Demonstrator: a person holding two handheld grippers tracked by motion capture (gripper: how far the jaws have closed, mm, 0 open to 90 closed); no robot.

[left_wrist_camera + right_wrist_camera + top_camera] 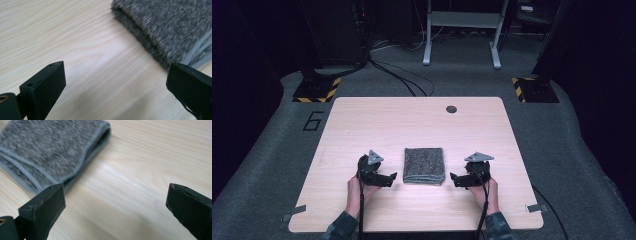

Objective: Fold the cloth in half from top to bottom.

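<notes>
- While the folded grey towel (424, 165) lies in the middle of the counter (412, 120), both claws flank it.
- Left claw (393, 178): wide, holding nothing, just beside the towel.
- Right claw (453, 179): wide, holding nothing.

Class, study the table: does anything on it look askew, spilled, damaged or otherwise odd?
Nothing stands out. The grey towel lies neatly folded and roughly square to the table edges. The left hand-held gripper and right hand-held gripper sit open on either side of it, not touching it.
</notes>
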